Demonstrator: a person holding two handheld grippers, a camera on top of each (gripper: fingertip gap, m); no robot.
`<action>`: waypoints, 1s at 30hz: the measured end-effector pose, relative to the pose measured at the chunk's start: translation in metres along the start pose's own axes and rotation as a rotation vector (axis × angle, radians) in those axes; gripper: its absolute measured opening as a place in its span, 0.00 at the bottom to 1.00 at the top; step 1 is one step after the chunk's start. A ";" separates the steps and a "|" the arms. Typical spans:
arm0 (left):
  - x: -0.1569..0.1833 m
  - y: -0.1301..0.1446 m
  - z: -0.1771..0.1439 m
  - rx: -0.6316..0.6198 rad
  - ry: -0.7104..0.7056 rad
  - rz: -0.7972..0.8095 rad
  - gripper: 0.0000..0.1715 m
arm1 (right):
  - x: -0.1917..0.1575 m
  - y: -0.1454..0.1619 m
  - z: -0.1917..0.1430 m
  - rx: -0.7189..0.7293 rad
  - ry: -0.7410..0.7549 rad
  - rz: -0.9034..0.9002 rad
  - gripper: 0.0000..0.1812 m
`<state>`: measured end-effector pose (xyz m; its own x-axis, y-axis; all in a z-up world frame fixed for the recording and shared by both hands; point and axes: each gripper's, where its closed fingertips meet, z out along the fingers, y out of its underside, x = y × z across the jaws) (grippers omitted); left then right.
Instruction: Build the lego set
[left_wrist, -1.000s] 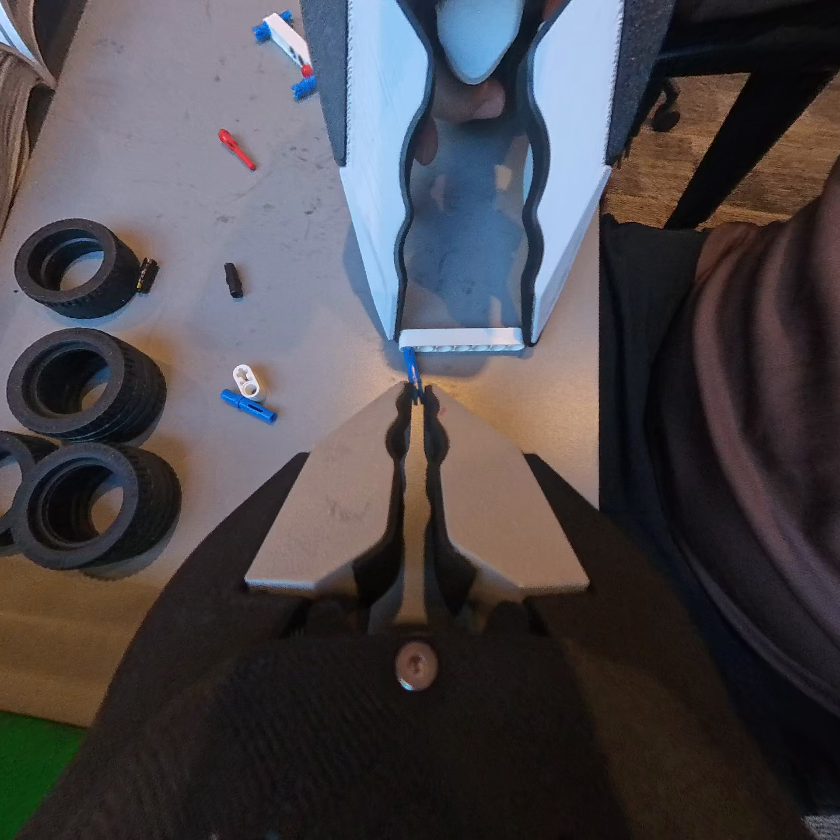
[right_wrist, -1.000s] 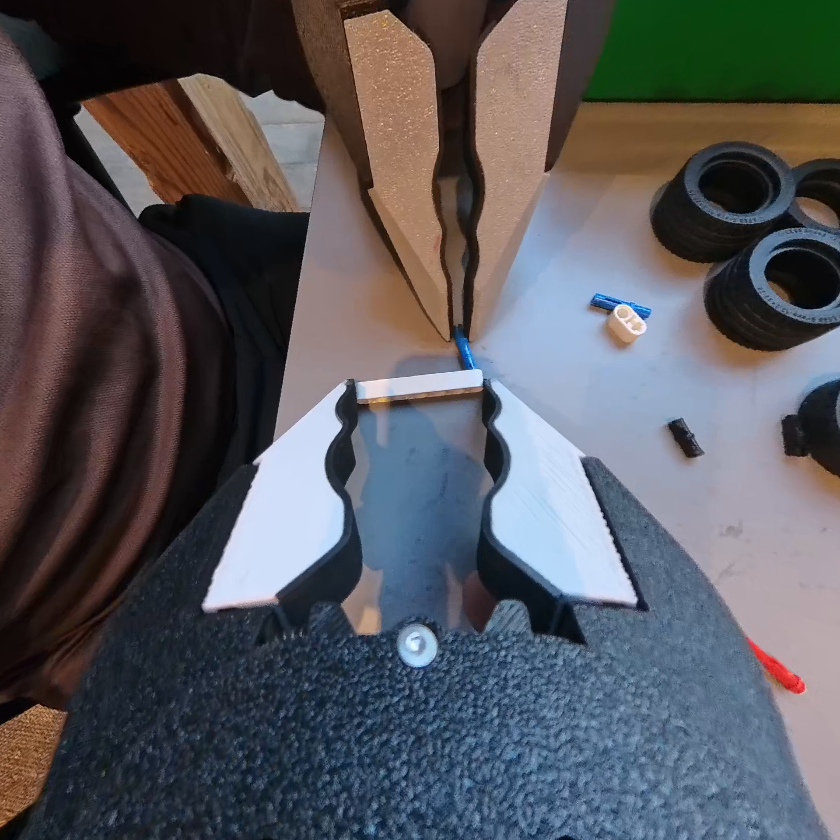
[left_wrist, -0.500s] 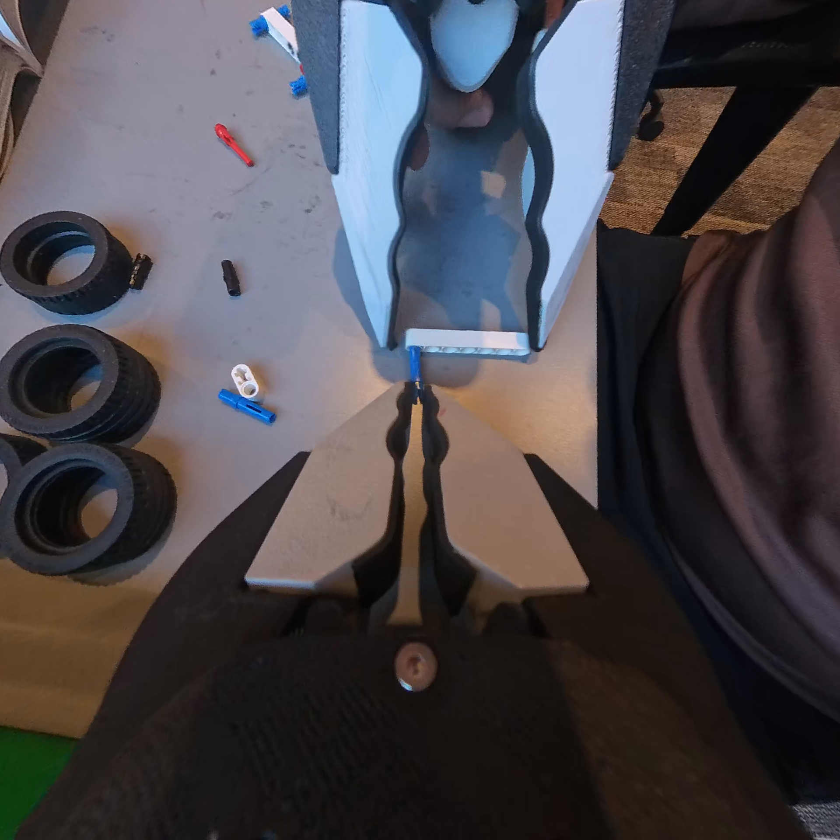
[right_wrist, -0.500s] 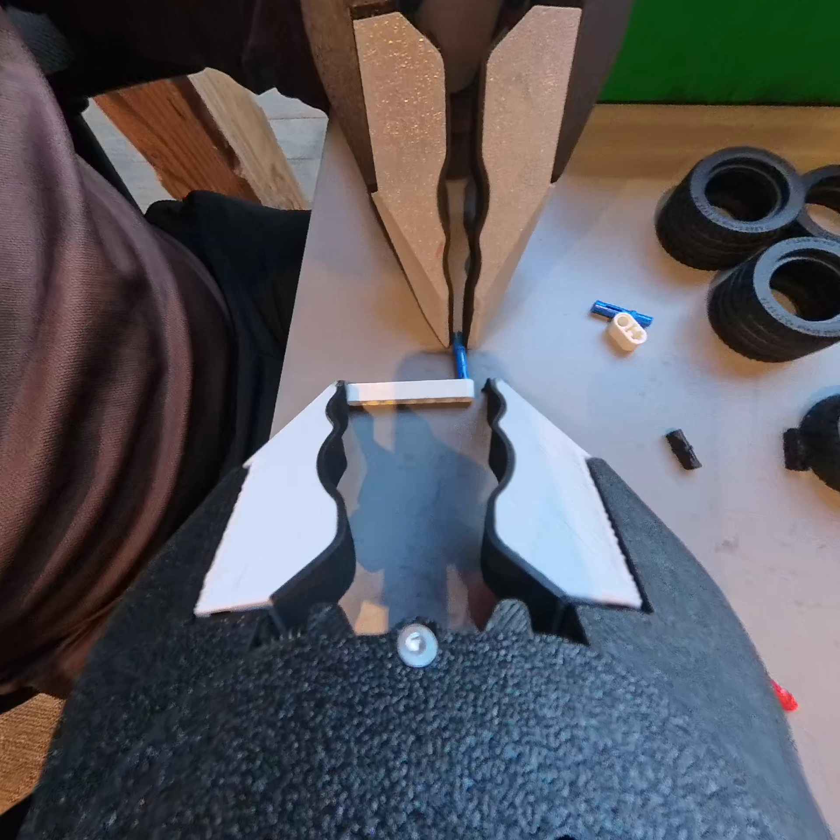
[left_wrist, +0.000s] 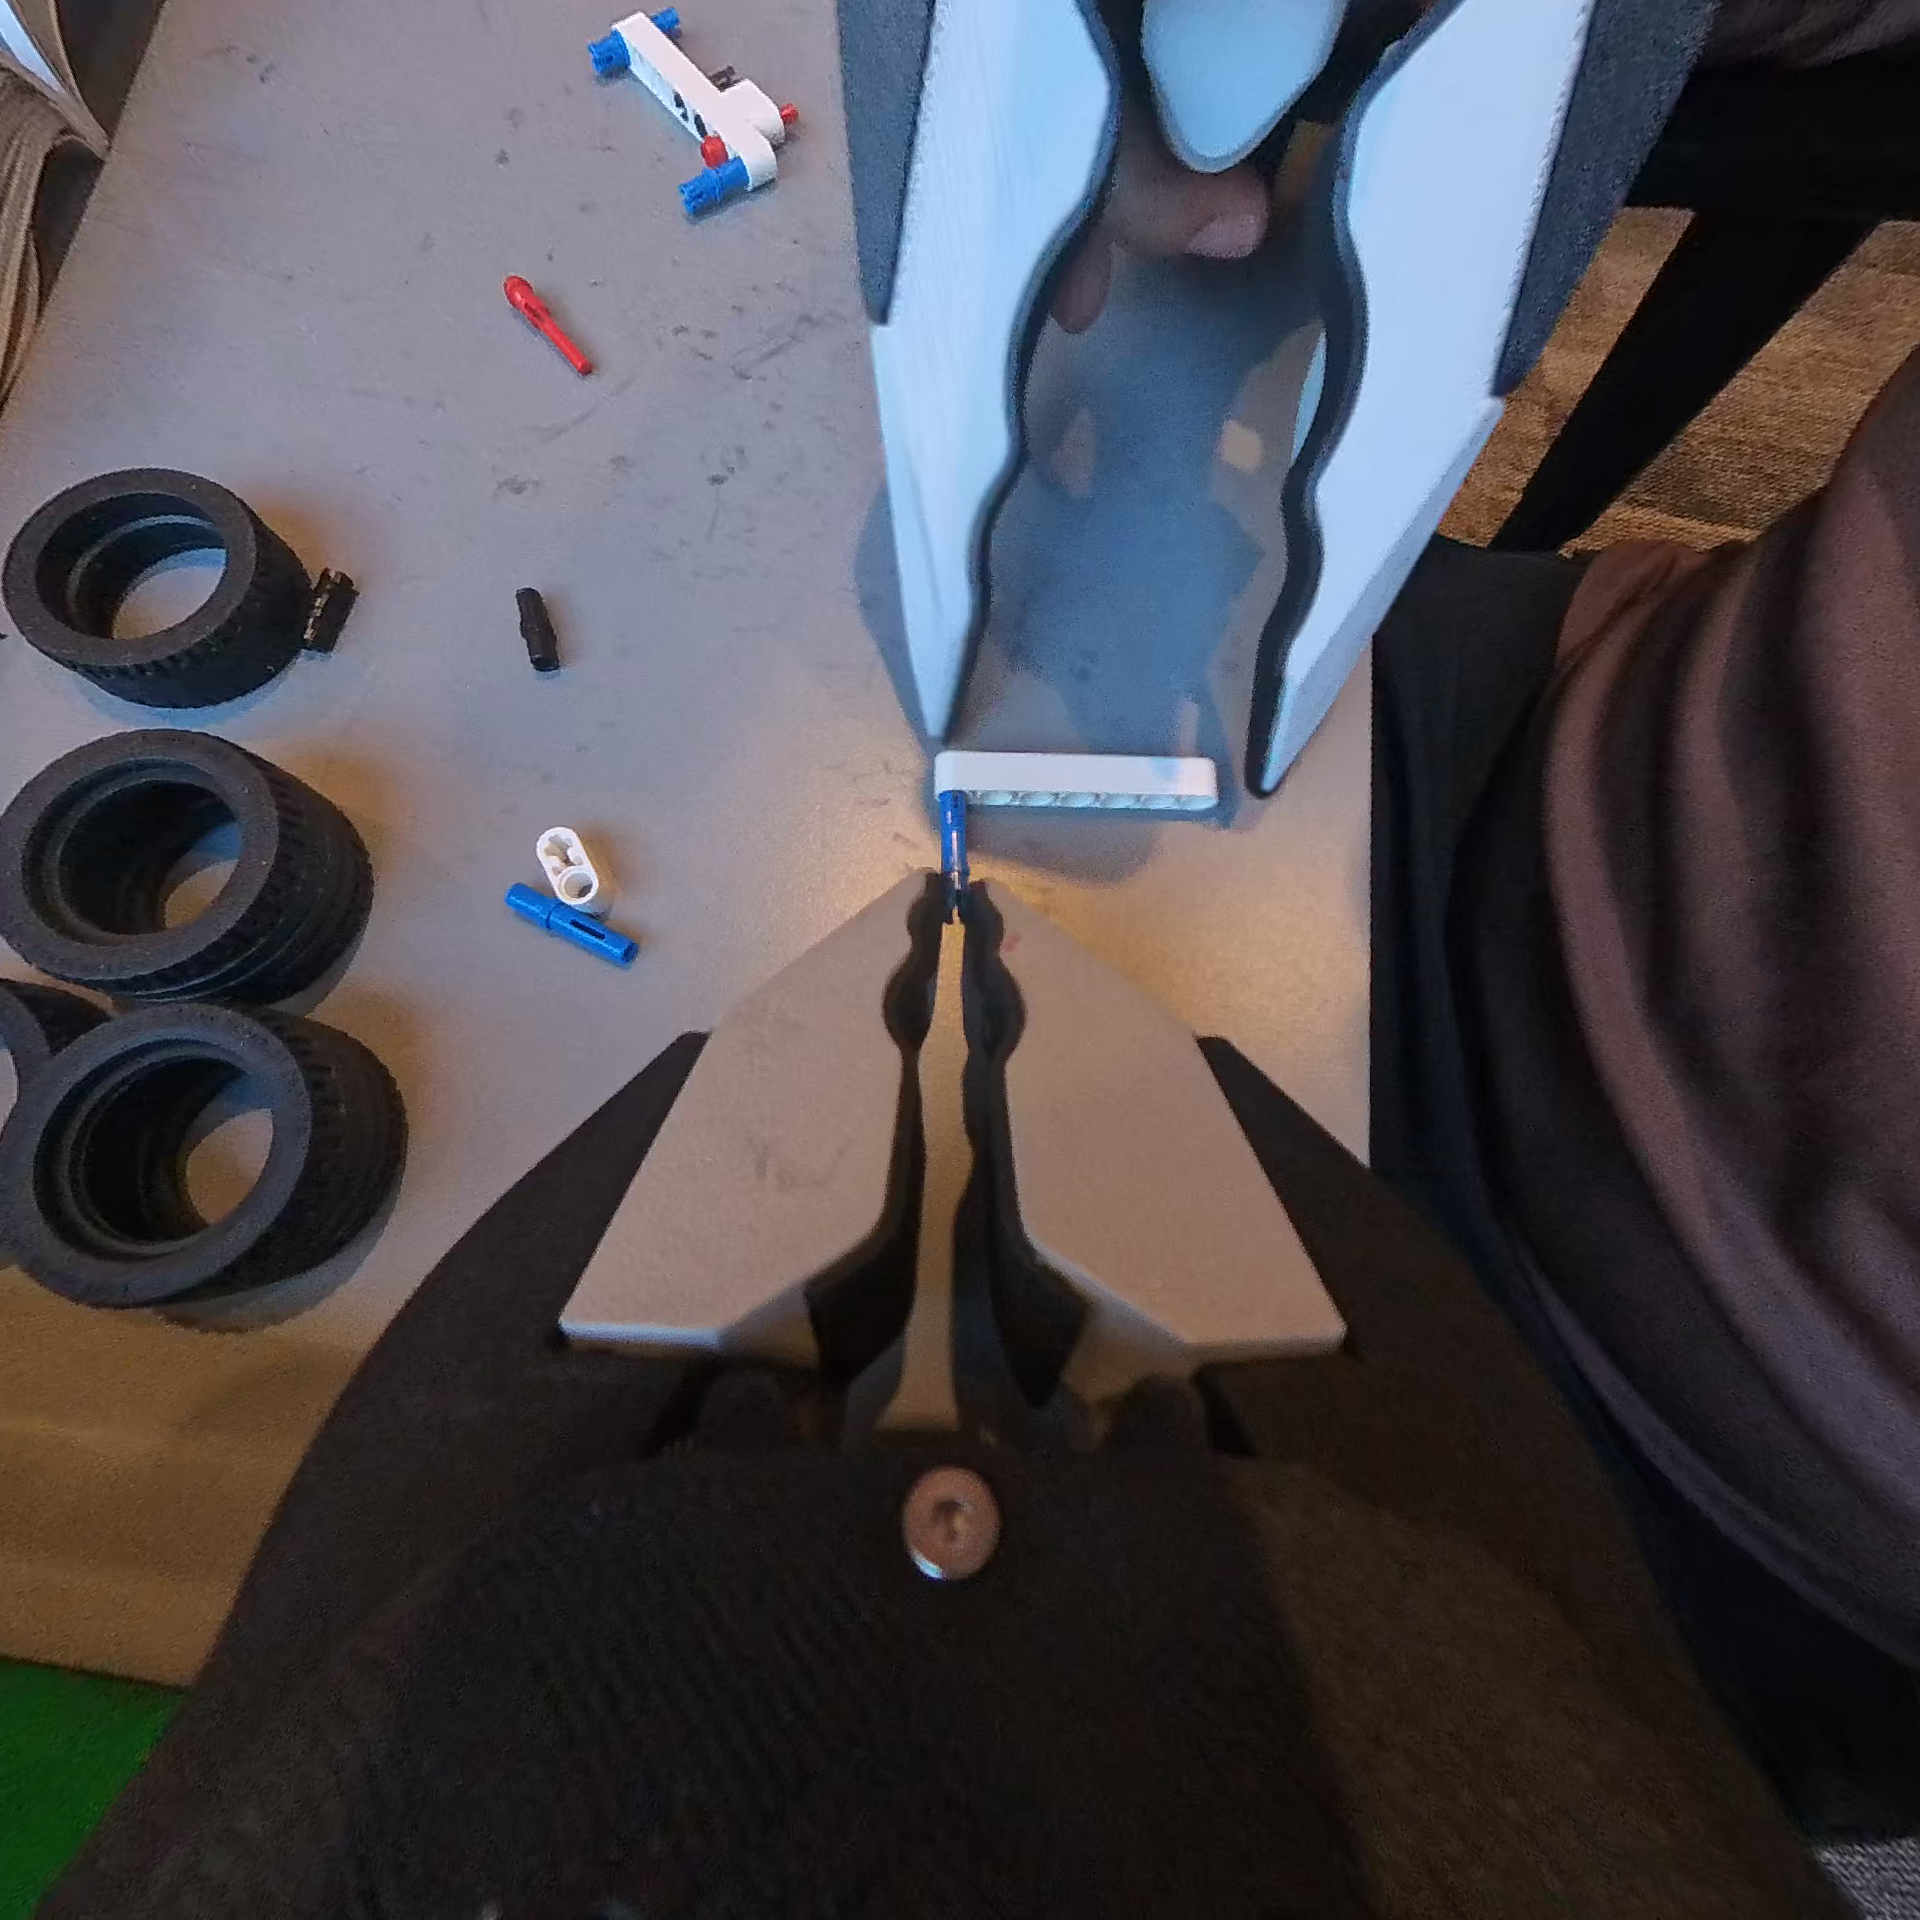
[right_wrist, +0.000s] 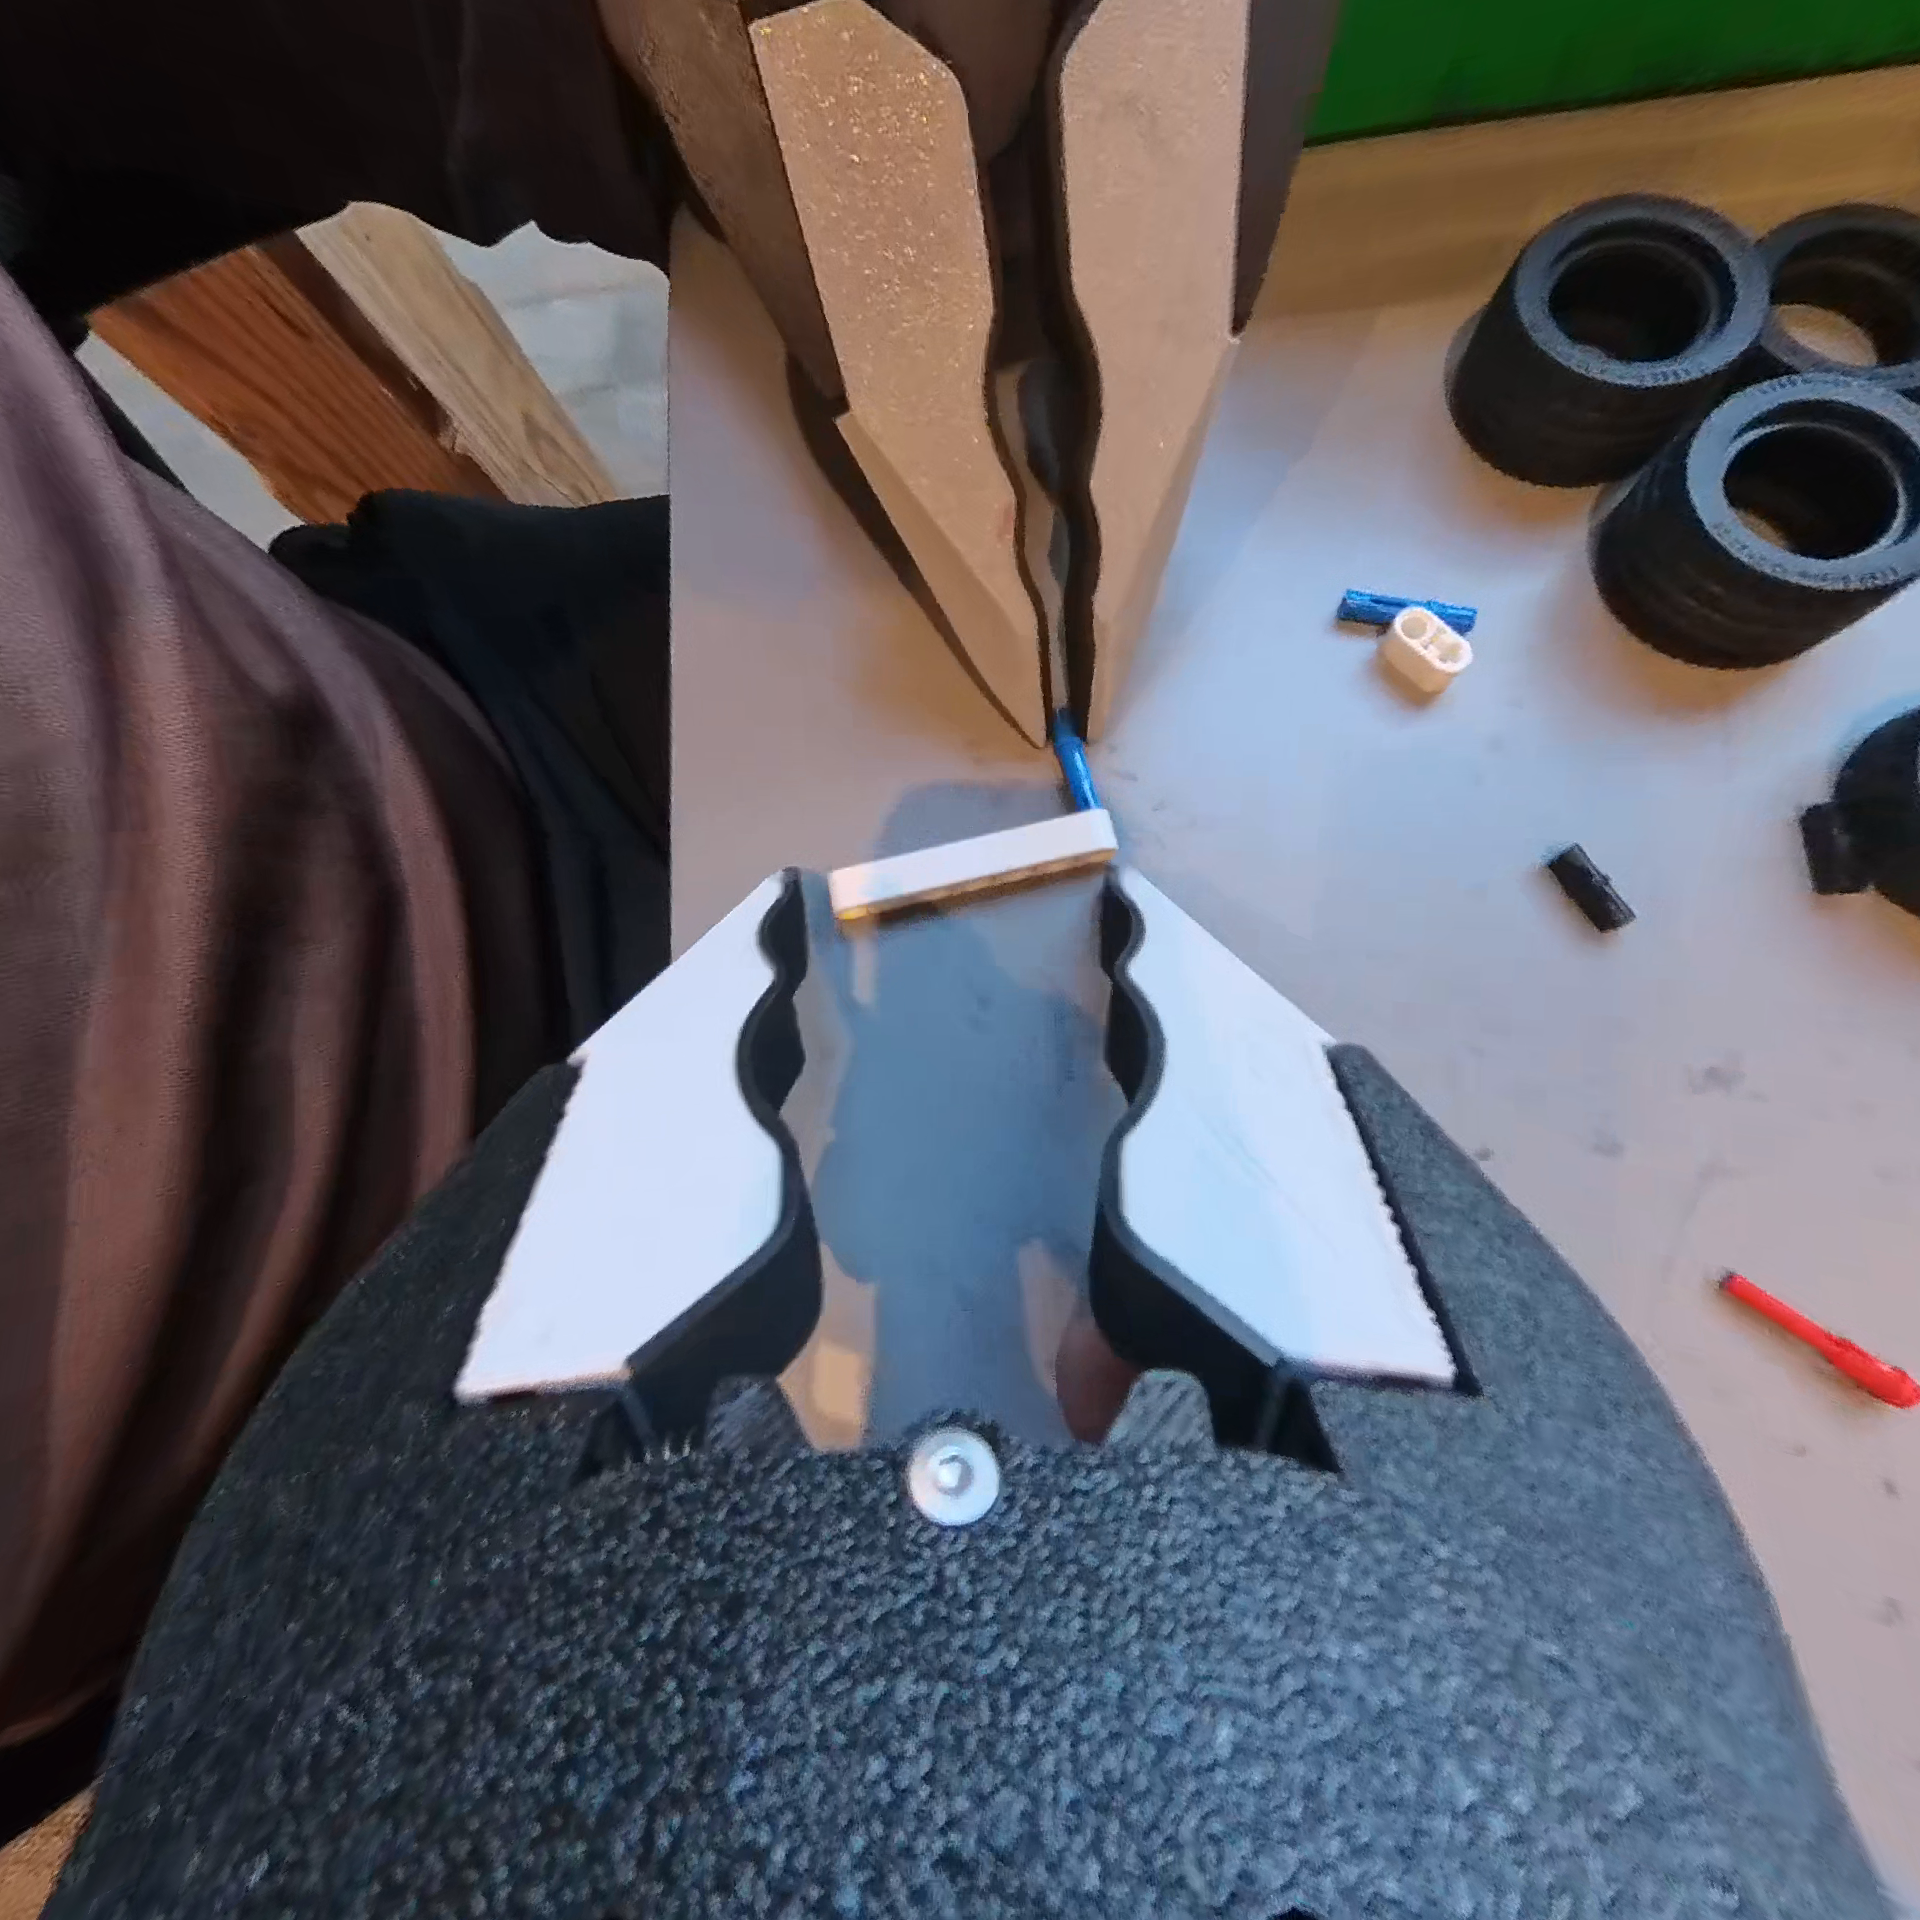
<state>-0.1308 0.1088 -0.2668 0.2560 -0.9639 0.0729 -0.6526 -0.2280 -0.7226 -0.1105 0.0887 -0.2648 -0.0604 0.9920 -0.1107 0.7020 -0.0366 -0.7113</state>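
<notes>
The left gripper (left_wrist: 953, 902) has its fingers pinched tight on the near end of a short blue plastic peg (left_wrist: 951, 836), whose long axis runs straight forward along the fingers and whose far end sits in the end hole of a flat white plastic beam with a row of round holes (left_wrist: 1075, 781). That beam lies crosswise, its long axis at a right angle to the peg, low over the grey tabletop (left_wrist: 312, 343) near its edge. The right gripper (right_wrist: 951, 883), facing the left one, has its fingers spread wide; the beam spans the gap at their tips but sits slightly skewed, and firm contact on both ends cannot be told. In the right wrist view the beam (right_wrist: 971, 864) tilts, its peg end farther forward. On the table to the side lie several black rubber tyres (left_wrist: 187, 862), a loose blue peg (left_wrist: 571, 925) touching a small white two-hole connector (left_wrist: 571, 860), a black pin (left_wrist: 537, 628), a red axle pin (left_wrist: 548, 324) and a small white assembly with blue pegs (left_wrist: 698, 99).
</notes>
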 end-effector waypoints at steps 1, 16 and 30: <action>0.000 0.000 0.000 0.000 0.000 0.000 0.01 | 0.000 0.000 0.001 -0.002 0.003 -0.008 0.29; 0.000 0.000 -0.001 -0.003 0.027 -0.028 0.01 | 0.001 0.000 0.003 0.008 -0.080 -0.118 0.27; -0.009 -0.002 0.001 0.007 -0.091 -0.076 0.01 | 0.008 -0.001 0.002 0.018 -0.058 -0.073 0.27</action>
<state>-0.1312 0.1181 -0.2673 0.3686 -0.9273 0.0652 -0.6238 -0.2988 -0.7223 -0.1130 0.0966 -0.2661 -0.1518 0.9835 -0.0979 0.6817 0.0325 -0.7309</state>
